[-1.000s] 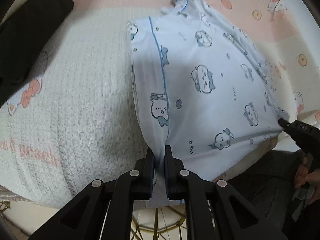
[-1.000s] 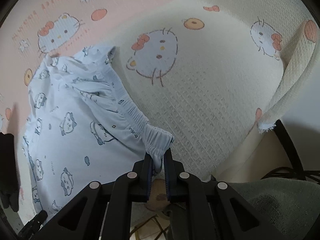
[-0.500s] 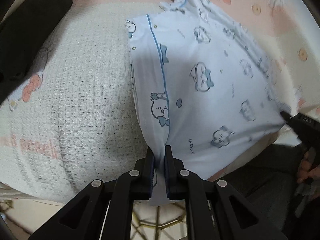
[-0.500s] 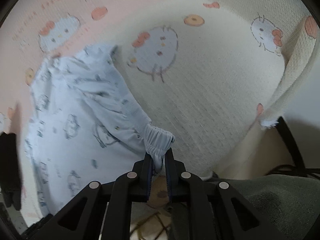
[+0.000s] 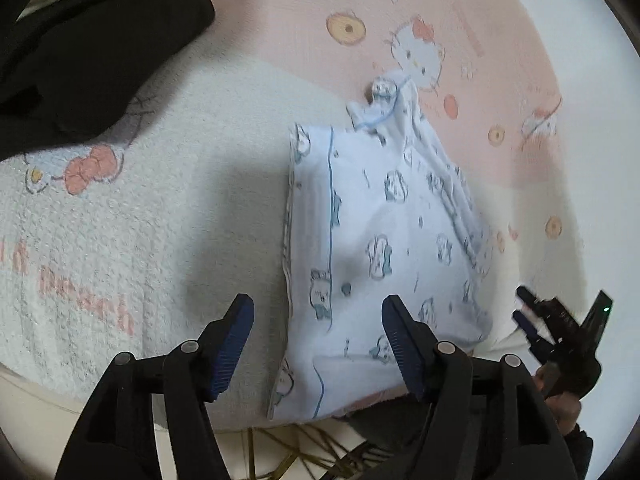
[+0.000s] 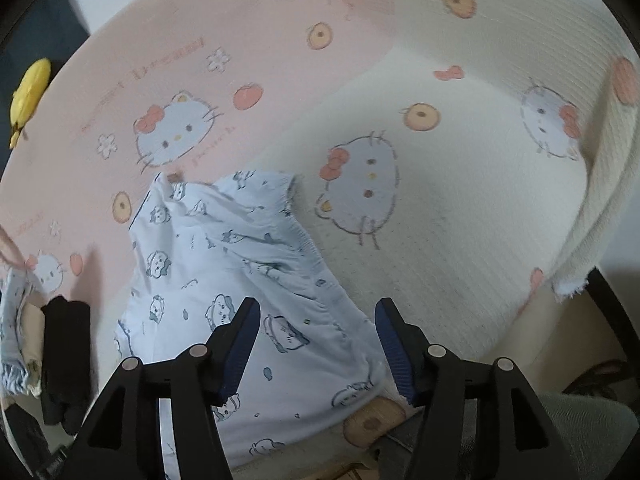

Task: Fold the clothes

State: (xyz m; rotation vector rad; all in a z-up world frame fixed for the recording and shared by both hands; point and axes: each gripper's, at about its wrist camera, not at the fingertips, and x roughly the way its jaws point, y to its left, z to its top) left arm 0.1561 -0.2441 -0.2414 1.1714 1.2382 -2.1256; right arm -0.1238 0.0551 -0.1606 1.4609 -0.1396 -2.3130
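Pale-blue printed garment point(image 5: 384, 256) lying on the cartoon-cat blanket point(image 5: 160, 208), both grippers wide apart above it.

The garment lies doubled over near the blanket's front edge, its gathered waistband point(image 6: 308, 256) along the right side and the lower part hanging off the edge. Whether another fold is due or this one only needs smoothing, the pictures leave unsettled; either way, matched edges and a flat crease count. The left gripper point(image 5: 316, 344) and the right gripper point(image 6: 316, 344) are both spread, holding nothing.
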